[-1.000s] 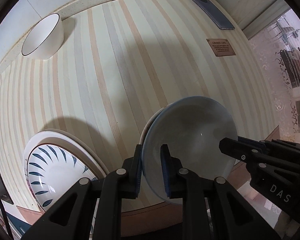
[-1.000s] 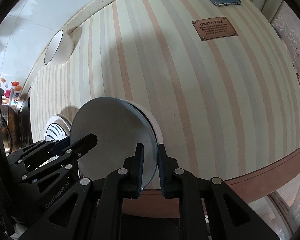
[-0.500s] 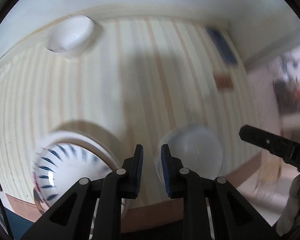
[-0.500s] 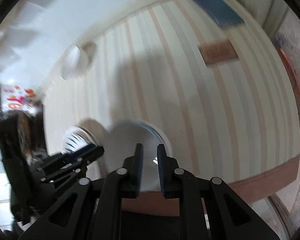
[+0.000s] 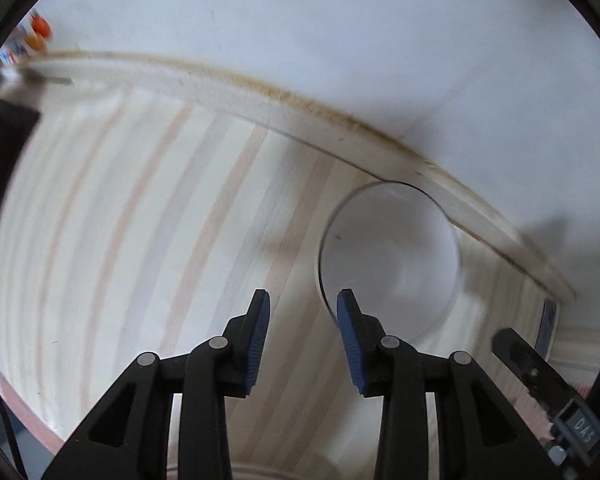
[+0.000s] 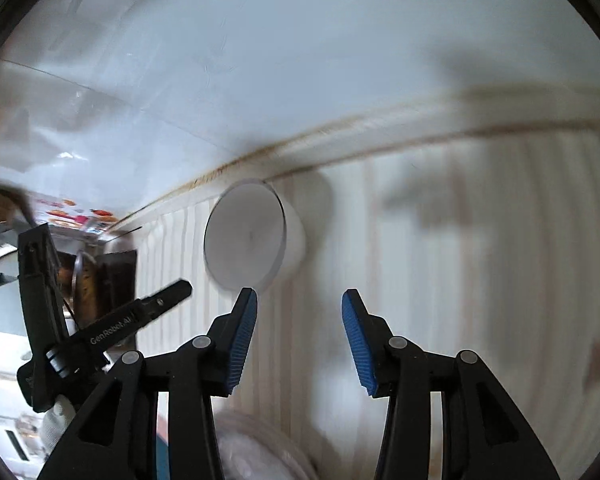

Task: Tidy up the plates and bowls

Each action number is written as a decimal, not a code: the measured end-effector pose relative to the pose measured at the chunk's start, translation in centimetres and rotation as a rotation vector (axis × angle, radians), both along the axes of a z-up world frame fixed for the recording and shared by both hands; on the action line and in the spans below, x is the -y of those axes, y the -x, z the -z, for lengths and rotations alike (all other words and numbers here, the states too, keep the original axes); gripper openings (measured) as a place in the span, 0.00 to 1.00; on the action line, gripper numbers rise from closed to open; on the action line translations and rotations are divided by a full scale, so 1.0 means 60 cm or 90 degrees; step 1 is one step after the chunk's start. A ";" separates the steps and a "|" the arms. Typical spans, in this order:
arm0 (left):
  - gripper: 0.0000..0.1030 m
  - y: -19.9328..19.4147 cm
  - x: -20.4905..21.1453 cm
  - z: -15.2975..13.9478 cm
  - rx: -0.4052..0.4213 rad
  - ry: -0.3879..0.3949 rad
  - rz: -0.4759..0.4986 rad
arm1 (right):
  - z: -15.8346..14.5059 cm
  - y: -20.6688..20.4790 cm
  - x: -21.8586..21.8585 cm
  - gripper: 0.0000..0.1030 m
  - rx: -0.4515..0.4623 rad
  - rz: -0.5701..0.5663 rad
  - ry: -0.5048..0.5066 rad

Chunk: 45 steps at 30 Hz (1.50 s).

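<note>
A white bowl with a thin dark rim [image 5: 392, 260] stands on the striped tabletop by the back wall, just ahead and right of my left gripper [image 5: 303, 340], which is open and empty. In the right wrist view the same bowl [image 6: 252, 252] sits ahead and left of my right gripper [image 6: 299, 338], also open and empty. The rim of a plate [image 6: 260, 440] shows blurred at the bottom of the right wrist view.
A white wall [image 5: 340, 40] and a pale raised edge [image 5: 260, 96] bound the table at the back. The other gripper shows at the right [image 5: 540, 380] and at the left [image 6: 112, 328]. Kitchen clutter lies off the table's left end [image 6: 80, 272].
Both grippers let go of the blue-grey plate, opened, and swung up toward the white bowl at the back. The plate and the leaf-patterned dish have left the views.
</note>
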State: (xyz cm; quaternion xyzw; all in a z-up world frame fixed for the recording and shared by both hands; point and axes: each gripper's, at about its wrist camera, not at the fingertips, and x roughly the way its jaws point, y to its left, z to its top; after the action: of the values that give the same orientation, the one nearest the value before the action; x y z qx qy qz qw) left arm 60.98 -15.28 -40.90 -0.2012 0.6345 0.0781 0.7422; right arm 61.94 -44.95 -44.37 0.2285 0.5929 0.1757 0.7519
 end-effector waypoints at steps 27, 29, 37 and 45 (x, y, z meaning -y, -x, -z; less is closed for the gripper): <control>0.11 0.055 0.138 -0.070 0.064 -0.061 0.144 | -0.002 0.043 -0.022 0.12 -0.001 -0.042 0.063; 0.11 0.079 0.149 -0.090 0.073 -0.056 0.164 | -0.023 0.074 -0.003 0.12 0.006 -0.031 0.065; 0.11 0.174 0.212 -0.151 0.113 -0.037 0.241 | -0.101 0.223 0.090 0.12 0.032 0.025 0.069; 0.11 0.255 0.275 -0.157 0.112 -0.001 0.299 | -0.128 0.359 0.157 0.12 0.035 0.078 0.082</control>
State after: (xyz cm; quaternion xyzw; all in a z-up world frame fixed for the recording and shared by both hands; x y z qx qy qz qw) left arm 45.68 -31.81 -31.47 -0.0540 0.5970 -0.1140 0.7923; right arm 40.40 -54.39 -36.67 0.2107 0.5670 0.0969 0.7904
